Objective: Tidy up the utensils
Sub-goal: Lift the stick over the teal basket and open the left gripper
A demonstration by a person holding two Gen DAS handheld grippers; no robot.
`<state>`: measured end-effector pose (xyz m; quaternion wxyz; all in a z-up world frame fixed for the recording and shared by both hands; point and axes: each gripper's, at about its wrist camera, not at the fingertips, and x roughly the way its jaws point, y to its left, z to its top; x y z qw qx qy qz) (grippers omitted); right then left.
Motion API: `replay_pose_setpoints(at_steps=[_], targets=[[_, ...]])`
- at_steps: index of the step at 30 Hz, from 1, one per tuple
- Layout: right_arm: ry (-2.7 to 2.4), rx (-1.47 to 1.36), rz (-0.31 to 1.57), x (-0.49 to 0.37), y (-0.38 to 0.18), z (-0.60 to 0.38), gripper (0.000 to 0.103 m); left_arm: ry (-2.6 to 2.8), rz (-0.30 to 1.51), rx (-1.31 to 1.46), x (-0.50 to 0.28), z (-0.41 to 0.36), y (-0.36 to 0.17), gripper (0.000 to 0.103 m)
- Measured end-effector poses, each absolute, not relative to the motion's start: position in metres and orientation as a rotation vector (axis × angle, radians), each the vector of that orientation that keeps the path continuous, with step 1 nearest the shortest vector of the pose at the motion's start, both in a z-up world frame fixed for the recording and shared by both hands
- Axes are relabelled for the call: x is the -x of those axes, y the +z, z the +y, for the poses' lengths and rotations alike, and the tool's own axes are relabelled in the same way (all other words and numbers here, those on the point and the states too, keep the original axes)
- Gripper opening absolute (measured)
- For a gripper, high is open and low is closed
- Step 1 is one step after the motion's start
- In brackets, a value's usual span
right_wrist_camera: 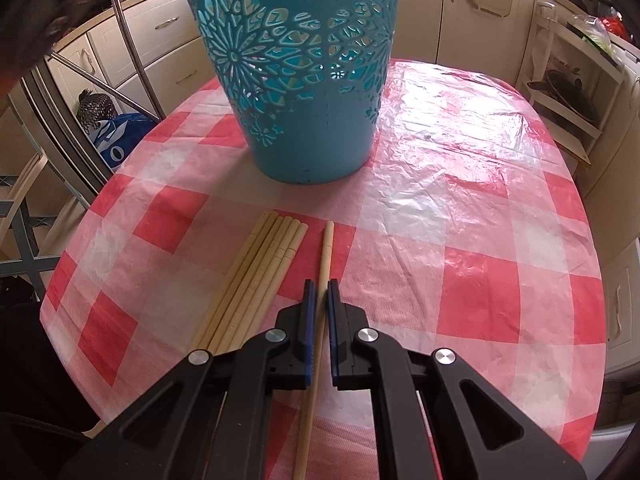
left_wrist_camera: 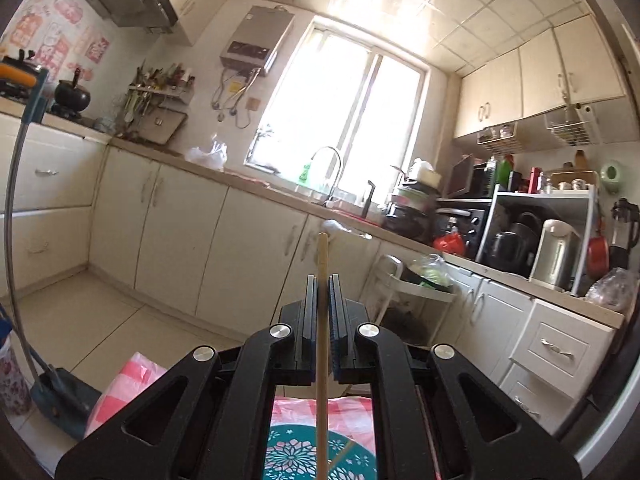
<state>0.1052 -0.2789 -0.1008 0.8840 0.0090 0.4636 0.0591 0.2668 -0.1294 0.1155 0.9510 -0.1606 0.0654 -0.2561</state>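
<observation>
Right wrist view: each hand-held gripper [right_wrist_camera: 320, 292] pinches one chopstick [right_wrist_camera: 325, 256]; the thin stick may slip before reaching the basket [right_wrist_camera: 304, 80].

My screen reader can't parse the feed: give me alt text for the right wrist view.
The right gripper is shut on a single chopstick lying on a red-and-white checked tablecloth. A bundle of chopsticks lies just left of it, and a teal cut-out basket stands upright behind.
</observation>
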Motion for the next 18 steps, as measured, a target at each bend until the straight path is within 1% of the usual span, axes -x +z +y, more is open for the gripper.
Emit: replay_pose_setpoints(at_steps=[8,13,15,17,18], targets=[[0.139,0.004,0.962,-0.110,-0.101,-0.277,0.007,-0.484,0.172,0.313,-0.283,-0.135,0.086,0.005],[0.149,0.012,0.966,-0.113,-0.100,-0.276,0.007,-0.467,0.194,0.219,-0.284,-0.143,0.070,0.005],[0.154,0.015,0.967,-0.113,-0.100,-0.276,0.007,-0.475,0.238,0.176,-0.283,-0.146,0.062,0.005],[0.158,0.011,0.968,-0.113,-0.100,-0.276,0.007,-0.478,0.277,0.137,-0.279,-0.149,0.053,0.009],[0.161,0.008,0.969,-0.113,-0.100,-0.277,0.007,-0.478,0.302,0.119,-0.277,-0.148,0.048,0.016]])
